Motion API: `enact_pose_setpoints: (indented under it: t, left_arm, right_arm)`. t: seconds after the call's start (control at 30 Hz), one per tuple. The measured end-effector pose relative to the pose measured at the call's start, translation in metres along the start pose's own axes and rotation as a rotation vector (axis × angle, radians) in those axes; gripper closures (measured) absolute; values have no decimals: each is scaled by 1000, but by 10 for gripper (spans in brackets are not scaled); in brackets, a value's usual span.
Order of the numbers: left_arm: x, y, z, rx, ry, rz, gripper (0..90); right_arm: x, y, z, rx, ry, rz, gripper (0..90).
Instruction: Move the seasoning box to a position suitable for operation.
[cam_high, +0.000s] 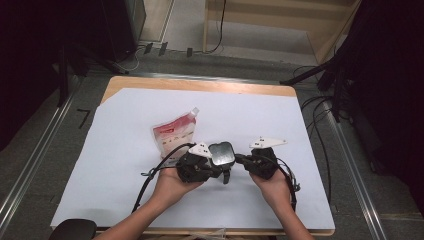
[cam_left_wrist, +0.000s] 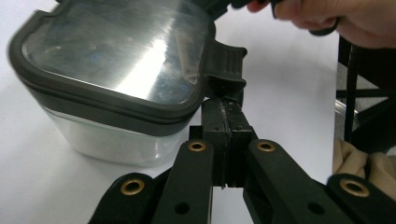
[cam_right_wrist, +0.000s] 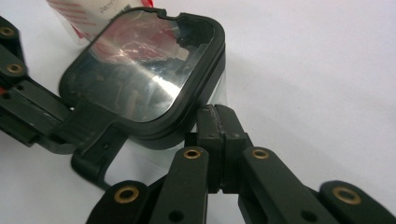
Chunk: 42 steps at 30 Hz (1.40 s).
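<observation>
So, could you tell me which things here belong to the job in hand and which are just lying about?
In hand:
- lidded container
- left gripper, shut, at its latch tab
- right gripper, shut, at its side

Lying about:
- red and white pouch
- white sheet

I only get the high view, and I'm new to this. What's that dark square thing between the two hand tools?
Observer: A container with clear walls. The dark part is its lid, black-rimmed with a shiny panel.
Operator: Is the left tool grabbing it?
Observer: No. The left gripper has its fingers shut together, tips just under a latch tab jutting from the lid.
Operator: And the right one?
Observer: The right gripper is shut too and holds nothing, its tips close beside the lid's rim.
</observation>
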<state>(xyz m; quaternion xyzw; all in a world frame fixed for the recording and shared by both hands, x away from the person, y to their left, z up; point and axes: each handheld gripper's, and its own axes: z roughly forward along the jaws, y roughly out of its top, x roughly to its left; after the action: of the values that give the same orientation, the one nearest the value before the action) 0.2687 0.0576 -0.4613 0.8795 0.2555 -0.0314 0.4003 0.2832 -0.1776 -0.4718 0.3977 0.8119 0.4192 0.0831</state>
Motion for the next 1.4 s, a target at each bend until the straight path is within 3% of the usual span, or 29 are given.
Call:
enact_pose_setpoints:
  t: [0.3, 0.6, 0.77, 0.9, 0.93, 1.13, 1.4]
  left_arm:
    - [3, -2, -14, 21, -34, 13, 891]
    - [12, -5, -34, 23, -18, -10, 782]
    - [14, -7, -41, 13, -8, -8, 723]
    - [15, -8, -43, 23, 9, -6, 625]
    - [16, -8, -44, 26, 25, -7, 613]
    - [22, -11, -45, 11, 28, -13, 507]
    - [23, -11, -43, 0, 36, -19, 457]
  right_arm:
    - [7, -5, -23, -24, 8, 7, 900]
    - [26, -14, -39, -35, 43, 9, 899]
    - [39, -18, -35, -22, 65, -6, 899]
    - [49, -19, -29, -9, 78, -35, 899]
    - [50, -19, -28, -12, 79, -39, 899]
    - [58, -19, -19, -5, 91, -58, 899]
    - [66, -22, -4, 7, 113, -67, 899]
